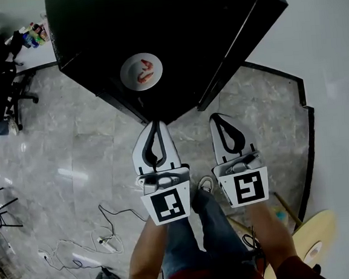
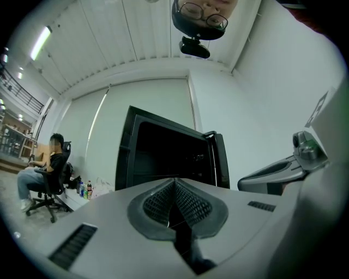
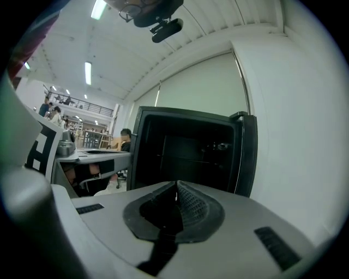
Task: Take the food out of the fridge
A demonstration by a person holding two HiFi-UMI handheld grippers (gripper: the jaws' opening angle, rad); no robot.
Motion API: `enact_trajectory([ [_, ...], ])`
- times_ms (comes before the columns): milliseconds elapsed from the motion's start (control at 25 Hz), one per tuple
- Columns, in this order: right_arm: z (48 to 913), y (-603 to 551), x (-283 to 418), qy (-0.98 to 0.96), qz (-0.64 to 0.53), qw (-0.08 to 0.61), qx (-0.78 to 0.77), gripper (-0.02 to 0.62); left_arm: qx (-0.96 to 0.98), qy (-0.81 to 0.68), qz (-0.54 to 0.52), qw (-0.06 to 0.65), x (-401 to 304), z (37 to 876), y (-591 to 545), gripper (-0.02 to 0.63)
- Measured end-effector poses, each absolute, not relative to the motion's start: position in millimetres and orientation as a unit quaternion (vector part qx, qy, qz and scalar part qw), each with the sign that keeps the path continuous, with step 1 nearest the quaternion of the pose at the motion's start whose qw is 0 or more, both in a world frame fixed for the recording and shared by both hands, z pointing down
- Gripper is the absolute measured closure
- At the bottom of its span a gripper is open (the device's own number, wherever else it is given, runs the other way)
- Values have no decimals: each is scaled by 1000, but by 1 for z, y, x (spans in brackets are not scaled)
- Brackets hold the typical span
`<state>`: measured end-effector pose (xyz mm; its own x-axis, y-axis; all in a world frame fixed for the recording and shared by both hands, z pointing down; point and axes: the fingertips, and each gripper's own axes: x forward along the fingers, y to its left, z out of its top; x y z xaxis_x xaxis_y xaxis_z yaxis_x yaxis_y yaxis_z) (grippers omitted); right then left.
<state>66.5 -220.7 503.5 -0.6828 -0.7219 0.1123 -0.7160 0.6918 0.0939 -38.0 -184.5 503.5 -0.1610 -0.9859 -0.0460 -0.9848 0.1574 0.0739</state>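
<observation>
A grey marble floor (image 1: pixel 84 150) fills most of the head view. A black fridge (image 1: pixel 184 38) takes up the upper middle, its door (image 1: pixel 239 45) swung open toward the right. Below it, at the centre of the frame, the left gripper (image 1: pixel 155 126) and the right gripper (image 1: pixel 218 118) sit side by side, pointing up the frame at the fridge. Each has its fingers pressed together with nothing between them. A white plate (image 1: pixel 129 65) shows against the fridge's dark surface, left of centre; whether it is on top or inside cannot be told. Red food (image 1: pixel 146 71) lies on it, well apart from both grippers.
</observation>
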Motion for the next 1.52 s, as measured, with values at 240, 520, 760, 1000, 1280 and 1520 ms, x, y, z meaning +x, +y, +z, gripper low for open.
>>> enact_trajectory([
  [240, 553, -232, 59, -921, -6, 89, 378, 572, 637, -770, -29, 7, -47, 543, -194, 592],
  [520, 590, -233, 46, -924, 2, 102, 368, 572, 641, -767, -31, 8, -56, 576, -189, 592],
  [760, 615, -234, 35, -927, 25, 98, 361, 572, 639, -769, -25, 10, -63, 597, -188, 592],
  [1000, 634, -234, 27, -928, 26, 106, 356, 572, 637, -770, -16, 9, -70, 612, -188, 592],
  [1280, 644, -237, 21, -929, 26, 108, 354, 572, 637, -771, -15, 10, -72, 621, -192, 592],
  [1520, 650, -244, 17, -931, 38, 110, 347, 572, 636, -772, -15, 12, -73, 624, -193, 592],
])
